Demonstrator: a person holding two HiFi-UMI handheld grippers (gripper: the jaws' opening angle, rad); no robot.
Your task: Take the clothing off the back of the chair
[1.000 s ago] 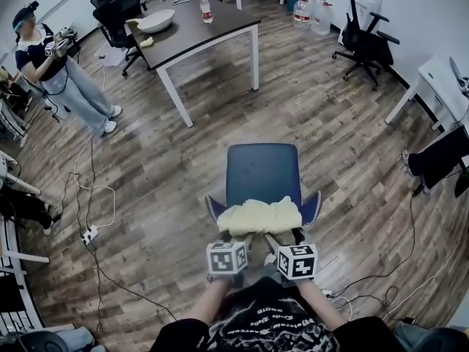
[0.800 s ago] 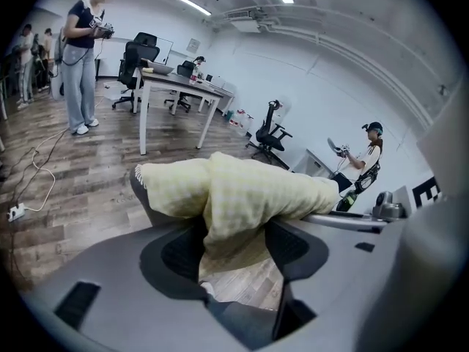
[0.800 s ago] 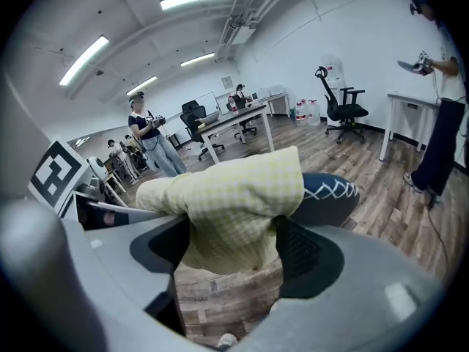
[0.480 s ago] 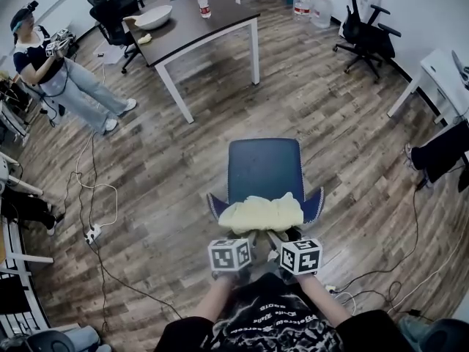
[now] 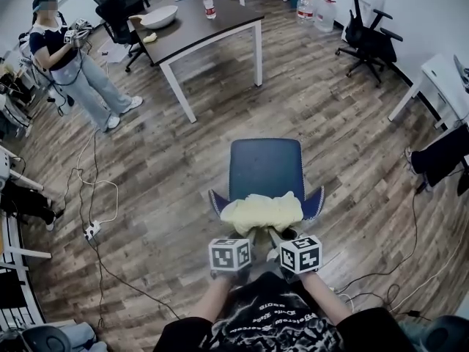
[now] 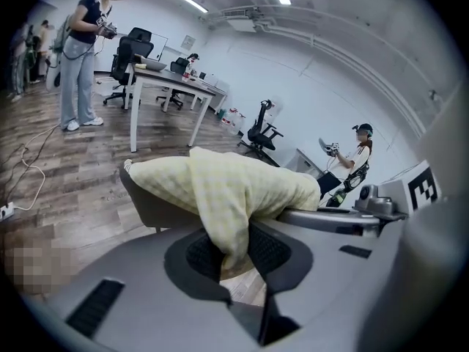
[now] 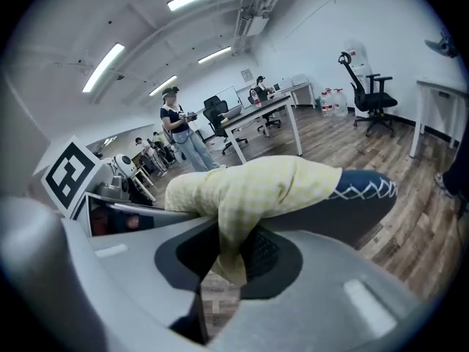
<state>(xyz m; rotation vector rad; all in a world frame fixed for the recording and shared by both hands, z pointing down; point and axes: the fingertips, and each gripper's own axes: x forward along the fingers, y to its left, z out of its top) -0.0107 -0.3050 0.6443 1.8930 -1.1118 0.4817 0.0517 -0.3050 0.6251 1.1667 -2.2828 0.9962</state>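
A pale yellow checked piece of clothing [image 5: 261,211] lies draped over the back of a blue chair [image 5: 264,169] right in front of me. My left gripper [image 5: 250,235] and right gripper [image 5: 278,235] sit side by side at its near hanging edge. In the left gripper view a fold of the clothing [image 6: 234,185] hangs down between the closing jaws of the left gripper [image 6: 233,251], pinched by the pads. In the right gripper view the clothing [image 7: 256,185] is likewise squeezed between the closing jaws of the right gripper [image 7: 233,251], beside the chair back [image 7: 359,196].
A dark table [image 5: 198,24] with a bowl and a bottle stands beyond the chair. A person [image 5: 73,57] stands at the far left. A black office chair [image 5: 366,39] and water jugs [image 5: 315,9] are at the back right. Cables [image 5: 91,196] trail over the wooden floor at left.
Both grippers stay at the clothing's near edge with little shift. The person at the far left has stepped toward the table.
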